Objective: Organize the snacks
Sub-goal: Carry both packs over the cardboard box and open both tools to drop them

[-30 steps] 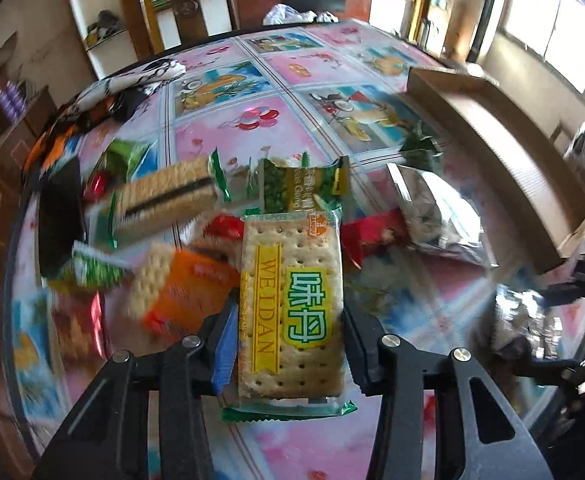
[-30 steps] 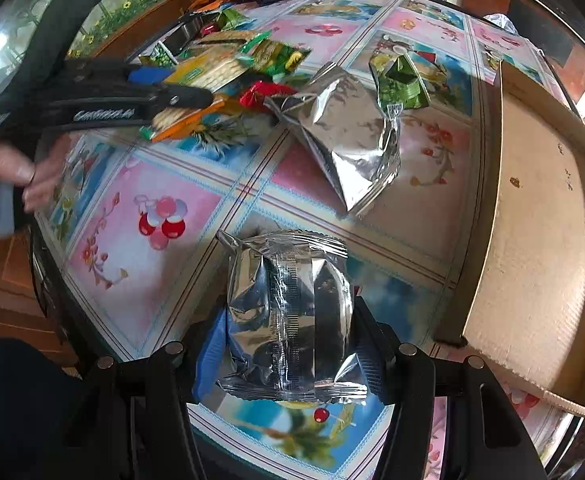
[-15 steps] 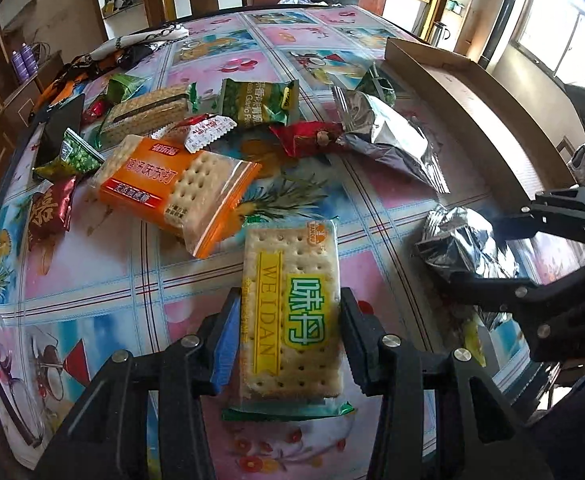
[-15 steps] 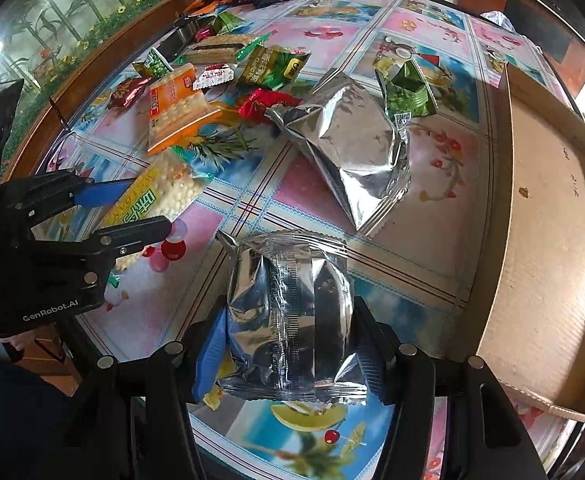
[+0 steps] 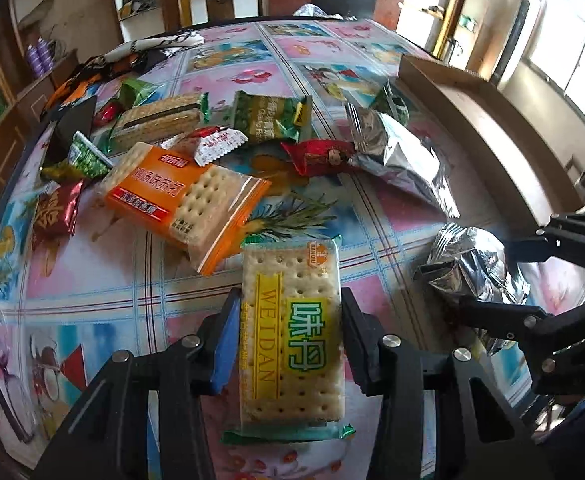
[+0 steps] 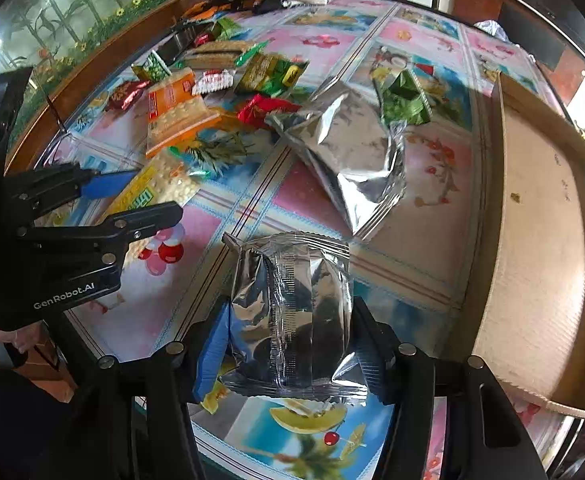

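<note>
I hold a cracker pack (image 5: 292, 328) clamped in my left gripper (image 5: 290, 344) and a silver packet (image 6: 292, 312) in my right gripper (image 6: 290, 344). The cardboard tray (image 6: 532, 240) at right looks empty; most snacks (image 5: 184, 196) lie scattered far left, unsorted.

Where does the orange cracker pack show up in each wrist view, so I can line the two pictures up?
Left wrist view: the orange cracker pack lies on the table left of centre, just beyond the yellow WEIDAN cracker pack held in the left tool.
Right wrist view: the same pack sits upper left, beyond the left tool.
Shared landmark: the large flat silver bag, beside the red wrapper.
</note>
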A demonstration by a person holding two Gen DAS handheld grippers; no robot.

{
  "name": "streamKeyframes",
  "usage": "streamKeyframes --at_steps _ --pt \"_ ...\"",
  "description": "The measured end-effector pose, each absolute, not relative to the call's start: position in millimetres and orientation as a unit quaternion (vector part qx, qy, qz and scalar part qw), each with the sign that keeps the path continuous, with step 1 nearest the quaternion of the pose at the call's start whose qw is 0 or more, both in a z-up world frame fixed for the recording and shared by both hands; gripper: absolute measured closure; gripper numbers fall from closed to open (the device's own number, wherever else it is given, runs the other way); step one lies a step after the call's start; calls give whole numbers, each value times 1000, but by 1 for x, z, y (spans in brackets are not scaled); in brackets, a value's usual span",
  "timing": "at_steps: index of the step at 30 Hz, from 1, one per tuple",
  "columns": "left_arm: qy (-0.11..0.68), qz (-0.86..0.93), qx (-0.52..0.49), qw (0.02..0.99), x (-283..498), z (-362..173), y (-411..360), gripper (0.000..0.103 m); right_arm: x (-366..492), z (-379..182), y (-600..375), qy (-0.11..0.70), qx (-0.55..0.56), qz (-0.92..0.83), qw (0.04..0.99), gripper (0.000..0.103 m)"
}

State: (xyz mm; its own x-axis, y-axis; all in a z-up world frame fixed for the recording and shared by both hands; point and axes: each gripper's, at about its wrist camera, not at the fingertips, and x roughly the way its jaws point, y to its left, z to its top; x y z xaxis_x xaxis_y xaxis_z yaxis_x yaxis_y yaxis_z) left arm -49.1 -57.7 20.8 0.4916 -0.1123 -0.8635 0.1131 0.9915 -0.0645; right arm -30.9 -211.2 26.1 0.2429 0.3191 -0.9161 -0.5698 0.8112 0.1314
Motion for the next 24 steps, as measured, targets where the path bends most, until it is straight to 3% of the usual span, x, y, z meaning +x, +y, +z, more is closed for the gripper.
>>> streamKeyframes --at_steps 24 --pt "474 -97 25 875 -42 51 -94 58 -14 71 -267 511 -44 237 825 41"
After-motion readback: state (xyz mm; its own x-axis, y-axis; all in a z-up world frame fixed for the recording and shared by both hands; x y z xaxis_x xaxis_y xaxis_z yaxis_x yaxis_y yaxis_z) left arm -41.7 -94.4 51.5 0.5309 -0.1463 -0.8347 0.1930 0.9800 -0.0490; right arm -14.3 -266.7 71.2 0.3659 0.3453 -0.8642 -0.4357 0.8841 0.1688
